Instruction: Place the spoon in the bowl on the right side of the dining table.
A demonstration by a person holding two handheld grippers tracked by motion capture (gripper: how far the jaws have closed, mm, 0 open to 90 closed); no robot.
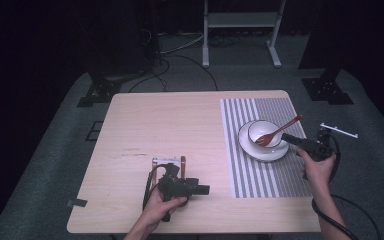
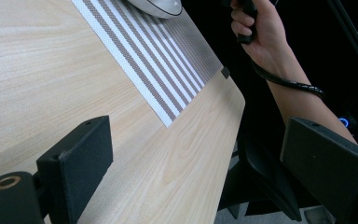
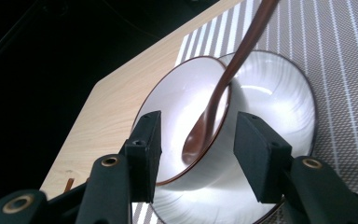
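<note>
A white bowl sits on a white plate on the striped placemat at the table's right. A reddish-brown spoon leans in the bowl with its handle pointing up and right. My right gripper is just right of the bowl and points at it. In the right gripper view its jaws stand apart in front of the bowl and the spoon, touching neither. My left gripper rests low near the table's front edge, its jaws wide apart with nothing between them.
A small pale frame with a brown stick lies just behind the left gripper. The placemat's corner and the table's front right corner are close. A white stand, black stand feet and cables are on the floor beyond.
</note>
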